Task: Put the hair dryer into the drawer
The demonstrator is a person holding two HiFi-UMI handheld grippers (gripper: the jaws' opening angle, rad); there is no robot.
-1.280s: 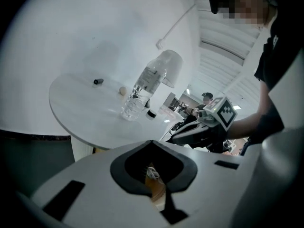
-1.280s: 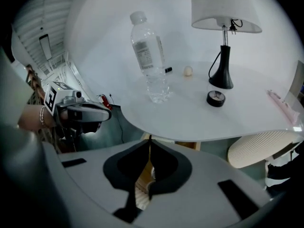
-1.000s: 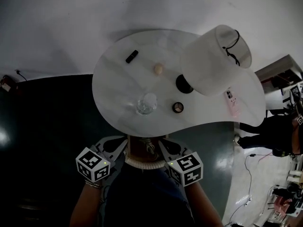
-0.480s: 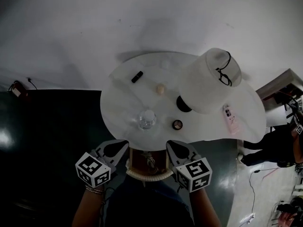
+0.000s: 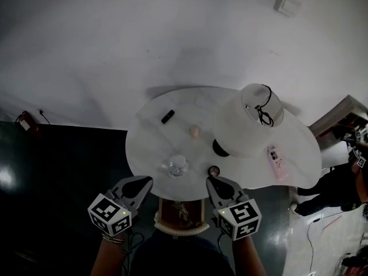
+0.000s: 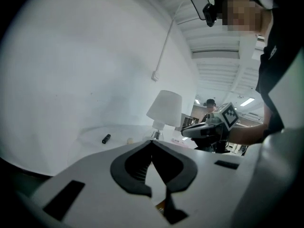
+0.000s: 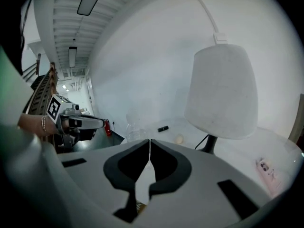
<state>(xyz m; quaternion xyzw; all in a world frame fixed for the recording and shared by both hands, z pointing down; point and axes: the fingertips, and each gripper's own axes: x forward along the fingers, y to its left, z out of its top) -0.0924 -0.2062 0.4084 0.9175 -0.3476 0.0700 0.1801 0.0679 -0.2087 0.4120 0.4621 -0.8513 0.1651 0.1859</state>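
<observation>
No hair dryer and no drawer show in any view. My left gripper (image 5: 146,180) and right gripper (image 5: 211,181) are held side by side just before the near edge of a white rounded table (image 5: 146,145). Both are shut with nothing between the jaws. In the left gripper view the left gripper's (image 6: 152,141) jaw tips meet, and the right gripper (image 6: 209,128) shows off to the right. The right gripper's (image 7: 150,140) jaws also touch at the tips, with the left gripper (image 7: 78,122) in view at the left.
On the table stand a white-shaded lamp (image 5: 250,122), a clear glass jar (image 5: 177,165), a small round compact (image 5: 214,170), a pale ball (image 5: 195,131), a small black stick (image 5: 167,116) and a pink handset (image 5: 277,160). Dark floor lies left; a white wall rises behind.
Both grippers have risen together and now point at the table's near edge. The head view has tilted up, showing more wall and a smaller table.
</observation>
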